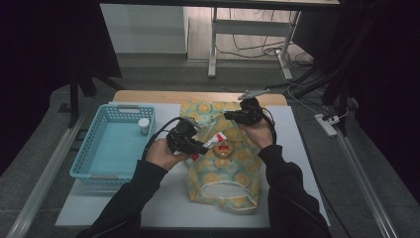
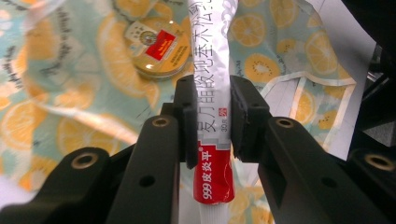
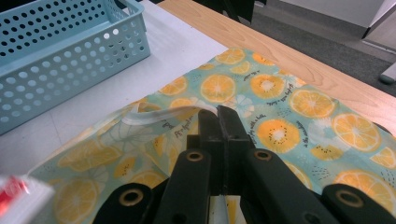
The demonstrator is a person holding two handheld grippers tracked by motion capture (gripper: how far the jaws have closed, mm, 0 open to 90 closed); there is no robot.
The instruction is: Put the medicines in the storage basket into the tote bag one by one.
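On the desk (image 1: 163, 208) in front of me lies a bag printed with orange slices (image 1: 223, 173), its handle end toward my side. My left hand-held gripper (image 1: 200, 145) is pinching a white ointment tube with a red band (image 1: 210, 145); in the left gripper view both black pads press on the tube's flat sides (image 2: 215, 116), with the red end toward the camera and the white printed length running away over the bag. A round gold tin with a red label (image 2: 156, 46) sits on the bag just beyond the jaws, close beside the tube. My right hand-held gripper (image 1: 233, 116) is at the bag's far end, its jaws pressed together on the pale edge of the bag's fabric (image 3: 154, 116), which stands lifted off the layer beneath. To my left stands a light blue perforated basket (image 1: 89, 163), and a small white-capped jar (image 1: 143, 126) rests in its far right corner.
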